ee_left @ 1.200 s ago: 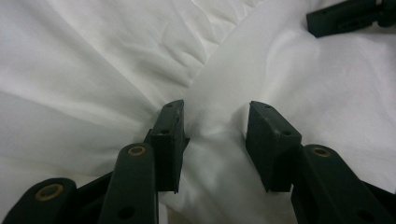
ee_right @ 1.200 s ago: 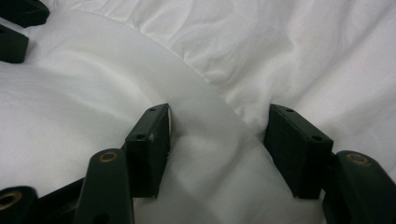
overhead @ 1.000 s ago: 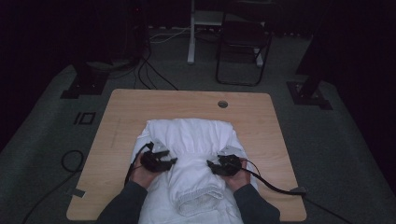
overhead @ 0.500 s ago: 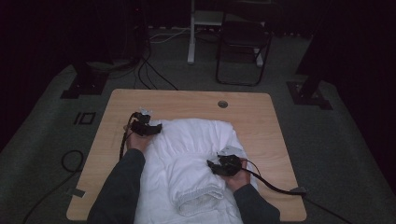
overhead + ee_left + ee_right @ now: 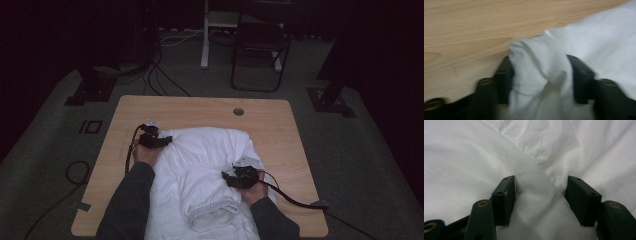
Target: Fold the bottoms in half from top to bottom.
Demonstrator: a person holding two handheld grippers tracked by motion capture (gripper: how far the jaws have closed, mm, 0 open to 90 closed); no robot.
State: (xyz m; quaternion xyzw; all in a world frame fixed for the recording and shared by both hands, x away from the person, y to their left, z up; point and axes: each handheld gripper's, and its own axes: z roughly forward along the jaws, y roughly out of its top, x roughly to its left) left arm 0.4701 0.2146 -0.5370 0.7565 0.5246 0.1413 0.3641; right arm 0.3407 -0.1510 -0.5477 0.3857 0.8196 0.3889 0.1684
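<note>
Wooden table bare along its far edge and sides; spread over its middle and off the near edge, a white cloth, with a rolled end lying close to the person, so probably being folded or rolled up; reaching out to the cloth's far left corner, the left gripper, jaws just closed in and now pinching a bunched corner of fabric that fills the gap from pad to pad, apparently to lift that corner and bring it over; resting lower on the cloth's right side, just beside the roll, the right gripper, jaws part-way closed on a raised ridge of the same fabric, likely to anchor the cloth so it does not drag while the far corner is pulled.
</note>
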